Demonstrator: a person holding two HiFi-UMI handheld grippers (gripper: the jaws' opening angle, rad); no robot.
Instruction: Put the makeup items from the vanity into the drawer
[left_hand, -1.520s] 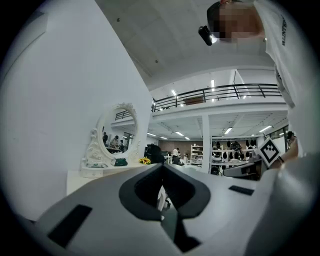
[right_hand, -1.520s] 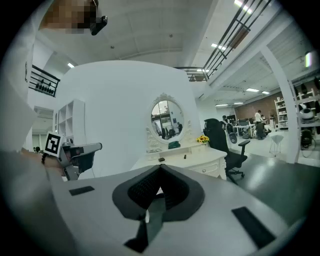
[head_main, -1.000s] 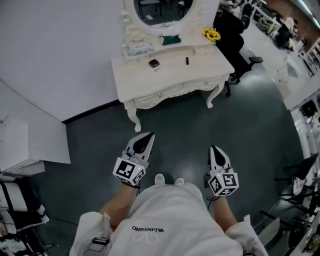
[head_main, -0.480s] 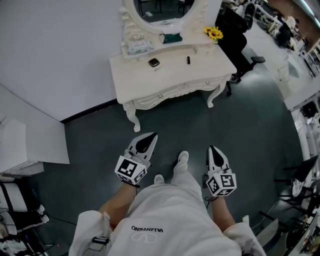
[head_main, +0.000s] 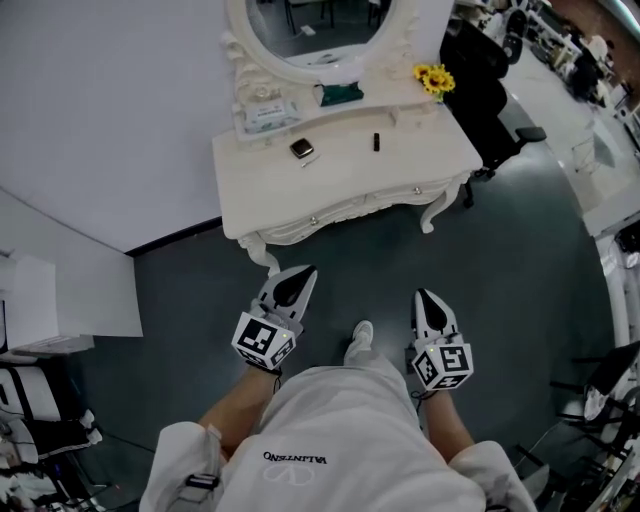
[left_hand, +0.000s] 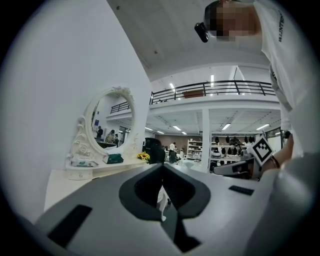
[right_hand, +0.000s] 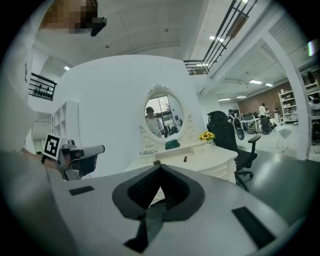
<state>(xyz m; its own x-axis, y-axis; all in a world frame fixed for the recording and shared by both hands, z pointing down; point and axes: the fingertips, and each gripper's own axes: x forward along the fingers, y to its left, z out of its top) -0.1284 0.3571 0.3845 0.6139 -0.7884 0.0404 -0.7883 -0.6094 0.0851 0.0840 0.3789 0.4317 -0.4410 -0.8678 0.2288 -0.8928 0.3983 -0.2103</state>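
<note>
Oddly, the white shirt (head_main: 330, 425) reads VALENTINO mirrored, while left tongs (head_main: 299, 272) and right tongs (head_main: 425, 296) are both closed, empty.

The vanity (head_main: 420, 160) is nearer to the person than before. Only one shoe (head_main: 362, 336) shows now, stepped forward.

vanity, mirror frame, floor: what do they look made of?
Vanity: likely painted wood, cream satin finish; carved apron, curved legs.
Mirror frame: same cream, ornate scrollwork; carved wood or moulded resin, can't tell.
Floor: dark grey, smooth, faint sheen; probably coated concrete or vinyl.
</note>
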